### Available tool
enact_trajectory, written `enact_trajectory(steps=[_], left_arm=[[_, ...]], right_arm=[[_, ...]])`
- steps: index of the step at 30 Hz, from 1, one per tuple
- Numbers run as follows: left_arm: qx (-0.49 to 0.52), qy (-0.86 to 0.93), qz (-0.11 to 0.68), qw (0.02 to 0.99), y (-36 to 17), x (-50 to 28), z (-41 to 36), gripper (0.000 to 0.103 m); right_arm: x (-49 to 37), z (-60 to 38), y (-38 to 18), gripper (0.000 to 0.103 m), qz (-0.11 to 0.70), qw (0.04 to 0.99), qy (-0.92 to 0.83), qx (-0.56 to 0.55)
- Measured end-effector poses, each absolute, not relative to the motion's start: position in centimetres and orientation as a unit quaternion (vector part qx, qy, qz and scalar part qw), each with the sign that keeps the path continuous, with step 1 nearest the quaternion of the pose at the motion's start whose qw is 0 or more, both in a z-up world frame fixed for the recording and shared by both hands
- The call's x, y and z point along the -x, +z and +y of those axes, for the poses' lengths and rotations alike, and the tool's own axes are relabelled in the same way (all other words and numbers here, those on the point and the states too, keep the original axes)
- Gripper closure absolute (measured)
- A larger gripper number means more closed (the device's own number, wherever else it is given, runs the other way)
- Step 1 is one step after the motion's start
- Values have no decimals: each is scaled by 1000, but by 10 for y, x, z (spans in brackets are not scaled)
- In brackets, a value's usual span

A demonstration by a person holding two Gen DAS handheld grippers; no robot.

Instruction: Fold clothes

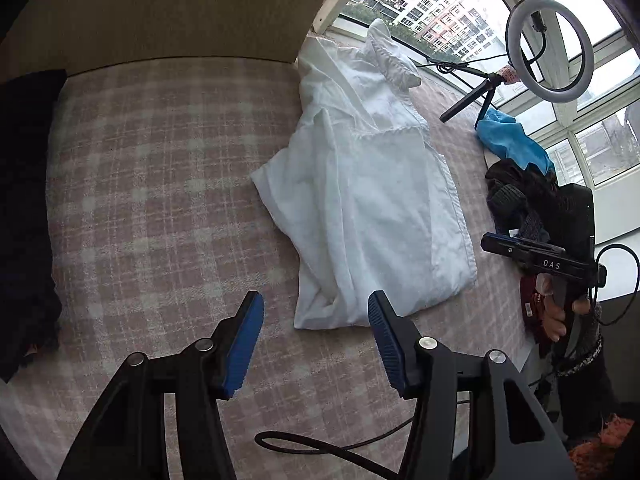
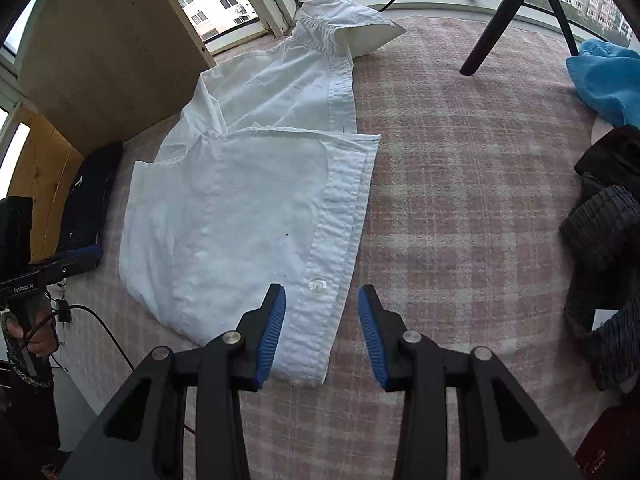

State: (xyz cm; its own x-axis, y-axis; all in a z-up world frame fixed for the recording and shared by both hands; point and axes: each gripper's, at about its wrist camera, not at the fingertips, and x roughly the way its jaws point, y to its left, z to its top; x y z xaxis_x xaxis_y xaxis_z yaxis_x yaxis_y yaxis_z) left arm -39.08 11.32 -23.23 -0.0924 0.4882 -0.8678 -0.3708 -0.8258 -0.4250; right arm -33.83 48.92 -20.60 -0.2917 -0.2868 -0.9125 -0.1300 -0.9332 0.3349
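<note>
A white button shirt (image 1: 368, 200) lies partly folded on the pink checked cover (image 1: 160, 184), collar toward the window. It also shows in the right wrist view (image 2: 248, 216), its button placket at the near right edge. My left gripper (image 1: 316, 308) is open and empty, hovering just before the shirt's near hem. My right gripper (image 2: 322, 304) is open and empty, its jaws standing over the placket's near end by a clear button (image 2: 317, 285). The right gripper (image 1: 520, 249) also shows at the right of the left wrist view, and the left gripper (image 2: 52, 268) at the left of the right wrist view.
A ring light on a black tripod (image 1: 548, 48) stands by the window. A blue cloth (image 1: 512, 140) and a dark clothes pile (image 2: 608, 232) lie at the right. A dark folded garment (image 2: 90, 200) lies left of the shirt. A black cable (image 1: 320, 446) trails in front.
</note>
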Motion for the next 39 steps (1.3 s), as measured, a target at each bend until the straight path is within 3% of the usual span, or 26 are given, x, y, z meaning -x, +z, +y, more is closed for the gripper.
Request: enact_trajectory(steps=[4, 6, 7, 8, 9, 10, 11, 15, 19, 24, 27, 29, 33, 36, 37, 39], left_arm=[[597, 745, -46, 294, -242, 388, 124, 51], [581, 756, -36, 300, -243, 391, 131, 58], [580, 755, -30, 305, -245, 394, 135, 84], [590, 744, -32, 312, -249, 397, 138, 101], [597, 737, -41, 314, -250, 400, 137, 102], [596, 736, -53, 315, -247, 401, 132, 102], [594, 735, -69, 319, -243, 401, 126, 102], [590, 733, -122, 315, -240, 402, 93, 101], [611, 730, -126, 277, -261, 409, 77, 103], [579, 748, -113, 303, -234, 398, 79, 103], [556, 740, -98, 366, -217, 384, 95, 94], [562, 735, -76, 372, -225, 386, 108, 82], [594, 746, -10, 300, -259, 404, 119, 85], [595, 730, -57, 332, -252, 407, 112, 85], [589, 730, -59, 341, -247, 406, 112, 84], [569, 744, -27, 349, -234, 402, 120, 78]], right_arm=[[320, 487, -225, 65, -176, 51, -770, -611], [317, 484, -232, 65, -169, 54, -769, -614], [317, 483, -236, 65, -170, 56, -769, -613], [318, 482, -238, 65, -171, 61, -770, -612], [320, 480, -240, 65, -173, 68, -770, -610], [321, 478, -239, 77, -173, 75, -772, -607], [322, 477, -236, 100, -169, 77, -774, -605], [322, 480, -214, 100, -153, 78, -793, -585], [327, 475, -224, 100, -132, 69, -784, -603], [329, 471, -227, 97, -130, 65, -780, -609], [330, 477, -228, 97, -149, 66, -775, -611], [331, 479, -229, 97, -153, 65, -774, -611], [336, 478, -234, 97, -139, 50, -774, -615], [337, 478, -230, 97, -136, 50, -777, -612], [338, 478, -226, 95, -134, 48, -782, -607], [341, 481, -216, 81, -134, 41, -794, -592]])
